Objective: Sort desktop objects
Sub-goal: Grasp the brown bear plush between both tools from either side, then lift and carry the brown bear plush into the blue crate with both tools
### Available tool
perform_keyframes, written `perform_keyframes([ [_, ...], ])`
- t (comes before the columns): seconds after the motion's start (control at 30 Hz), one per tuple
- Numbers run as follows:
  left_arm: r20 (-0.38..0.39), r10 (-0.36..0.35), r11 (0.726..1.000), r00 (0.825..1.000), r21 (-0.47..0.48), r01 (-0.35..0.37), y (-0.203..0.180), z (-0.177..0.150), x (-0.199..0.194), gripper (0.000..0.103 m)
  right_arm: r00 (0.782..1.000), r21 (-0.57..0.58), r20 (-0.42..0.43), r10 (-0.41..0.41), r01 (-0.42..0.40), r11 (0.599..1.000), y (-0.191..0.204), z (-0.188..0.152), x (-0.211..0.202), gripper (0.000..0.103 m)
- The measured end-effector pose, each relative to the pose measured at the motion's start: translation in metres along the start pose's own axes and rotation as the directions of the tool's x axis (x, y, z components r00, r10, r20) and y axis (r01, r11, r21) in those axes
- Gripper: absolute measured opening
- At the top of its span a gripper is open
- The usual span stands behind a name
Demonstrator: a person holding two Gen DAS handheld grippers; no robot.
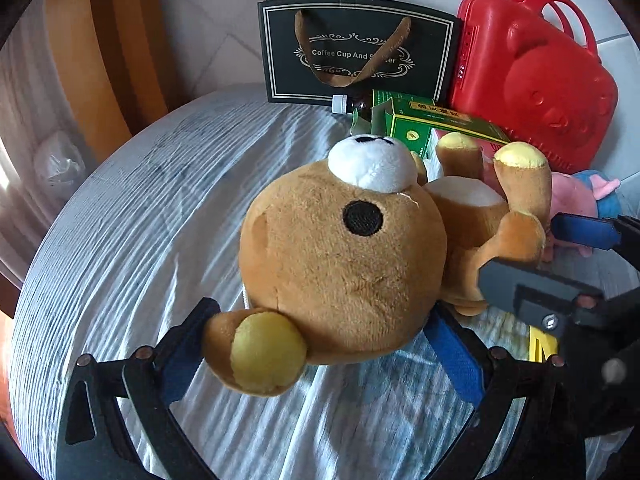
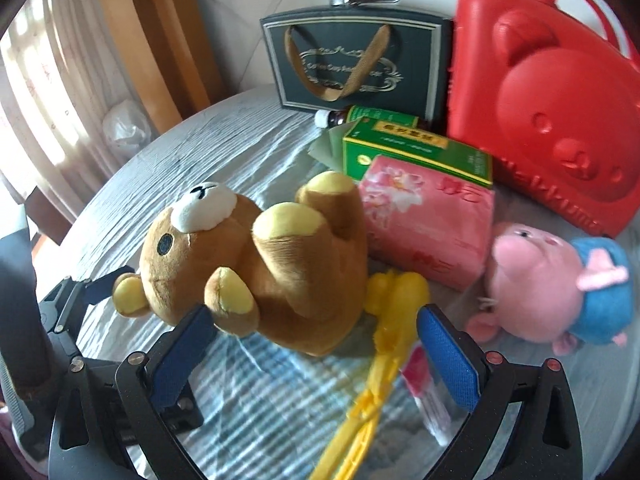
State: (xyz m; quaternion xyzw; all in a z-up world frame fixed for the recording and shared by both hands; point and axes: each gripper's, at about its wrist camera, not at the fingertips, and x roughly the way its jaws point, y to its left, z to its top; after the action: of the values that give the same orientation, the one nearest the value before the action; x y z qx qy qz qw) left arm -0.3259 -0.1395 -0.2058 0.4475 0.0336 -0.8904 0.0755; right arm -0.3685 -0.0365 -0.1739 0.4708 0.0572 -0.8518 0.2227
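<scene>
A brown plush bear lies on its back on the pale wood-grain table. My left gripper is open, its blue pads on either side of the bear's head, with one yellow ear in front of the left pad. In the right wrist view the bear lies with its feet up. My right gripper is open around the bear's rear and a yellow plastic tool. From the left wrist view the right gripper straddles the bear's arm.
Behind the bear lie a pink tissue pack, a green box and a brown bottle. A black gift bag and a red bear-shaped case stand at the back. A pink pig plush lies to the right.
</scene>
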Motion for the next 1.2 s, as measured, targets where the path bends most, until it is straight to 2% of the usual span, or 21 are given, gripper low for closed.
perform_keyframes([
  [0.13, 0.006, -0.007, 1.0, 1.0, 0.01, 0.007, -0.001, 0.003, 0.01, 0.103, 0.999, -0.014, -0.037, -0.004, 0.003, 1.0, 0.0, 0.005, 0.024, 0.103],
  [0.17, 0.012, -0.014, 1.0, 1.0, 0.01, 0.014, -0.001, 0.003, 0.012, 0.103, 1.0, -0.027, -0.015, -0.018, 0.018, 0.999, 0.001, 0.005, 0.023, 0.103],
  [0.23, 0.025, -0.016, 1.0, 1.0, 0.024, 0.015, -0.002, 0.002, 0.011, 0.1, 1.0, -0.031, -0.016, 0.008, -0.009, 0.999, 0.001, 0.005, 0.025, 0.095],
  [0.27, 0.034, -0.017, 0.999, 0.999, 0.034, 0.016, -0.003, 0.002, 0.009, 0.098, 0.999, -0.025, -0.014, 0.039, -0.039, 0.999, 0.001, 0.004, 0.024, 0.078],
  [0.37, 0.054, -0.003, 0.997, 0.999, 0.073, -0.001, -0.011, 0.001, 0.002, 0.094, 1.0, -0.059, -0.001, 0.02, -0.02, 0.998, 0.006, 0.001, 0.019, 0.072],
  [0.5, 0.091, -0.033, 0.998, 0.995, 0.055, 0.028, -0.012, 0.001, -0.02, 0.093, 0.999, -0.046, 0.021, 0.029, -0.028, 0.999, 0.002, -0.001, 0.003, 0.071],
  [0.73, 0.163, -0.067, 0.996, 0.984, 0.071, 0.056, -0.024, 0.0, -0.07, 0.093, 0.997, -0.035, 0.073, 0.037, -0.035, 0.999, 0.0, -0.006, -0.045, 0.069],
  [0.93, 0.237, -0.095, 0.991, 0.967, 0.118, 0.068, -0.042, -0.007, -0.13, 0.093, 0.99, -0.024, 0.137, 0.025, -0.022, 0.999, 0.002, -0.02, -0.104, 0.066],
  [1.07, 0.302, -0.123, 0.986, 0.945, 0.144, 0.082, -0.053, -0.011, -0.179, 0.093, 0.979, -0.012, 0.202, 0.006, -0.003, 1.0, 0.004, -0.032, -0.156, 0.066],
  [1.2, 0.372, -0.165, 0.978, 0.913, 0.181, 0.102, -0.072, -0.014, -0.233, 0.093, 0.96, 0.007, 0.278, -0.035, 0.035, 0.999, 0.004, -0.044, -0.215, 0.066],
])
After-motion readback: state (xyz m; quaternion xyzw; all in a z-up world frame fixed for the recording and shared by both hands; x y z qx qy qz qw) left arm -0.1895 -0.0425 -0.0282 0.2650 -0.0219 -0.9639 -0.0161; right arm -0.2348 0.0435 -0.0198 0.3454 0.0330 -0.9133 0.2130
